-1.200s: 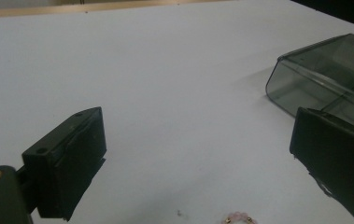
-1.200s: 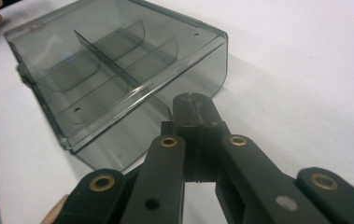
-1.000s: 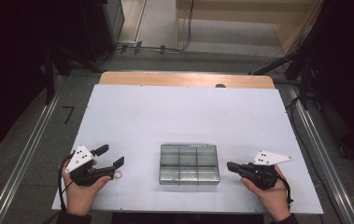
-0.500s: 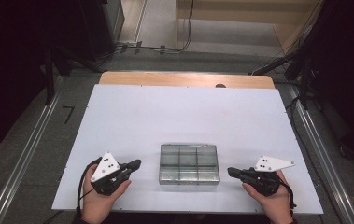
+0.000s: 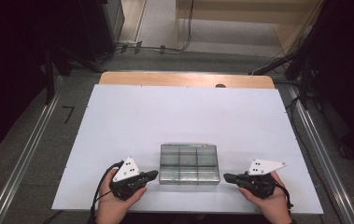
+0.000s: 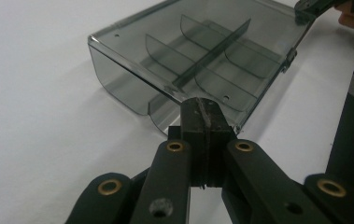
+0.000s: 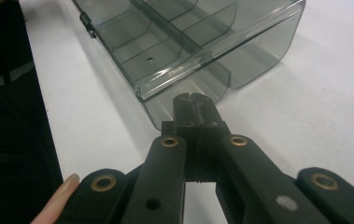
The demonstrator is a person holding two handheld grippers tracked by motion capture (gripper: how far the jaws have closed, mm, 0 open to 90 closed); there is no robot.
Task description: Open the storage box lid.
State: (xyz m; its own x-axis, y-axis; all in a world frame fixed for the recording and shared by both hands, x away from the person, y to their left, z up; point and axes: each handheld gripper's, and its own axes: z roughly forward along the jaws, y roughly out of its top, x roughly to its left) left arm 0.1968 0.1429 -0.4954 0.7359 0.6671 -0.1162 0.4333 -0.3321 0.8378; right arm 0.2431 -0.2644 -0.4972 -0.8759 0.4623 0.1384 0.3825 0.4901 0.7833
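Six-compartment smoky clear plastic box [image 5: 188,164], lid closed, left claw [image 5: 153,175] clenched empty, right claw [image 5: 226,178] clenched empty

1. The counter [image 5: 165,121] is plain white, with a bare light-wood strip along its 12 o'clock edge.
2. The divided box [image 5: 188,163] is smoky grey-green see-through plastic, without pattern.
3. The left gripper [image 5: 152,175] is black, with a pale grey plate on top.
4. The right gripper [image 5: 228,178] is black too, with the same pale plate.
5. In both gripper views, brass-coloured rivets dot the black jaws.
6. The floor [image 5: 34,140] is dark speckled grey.
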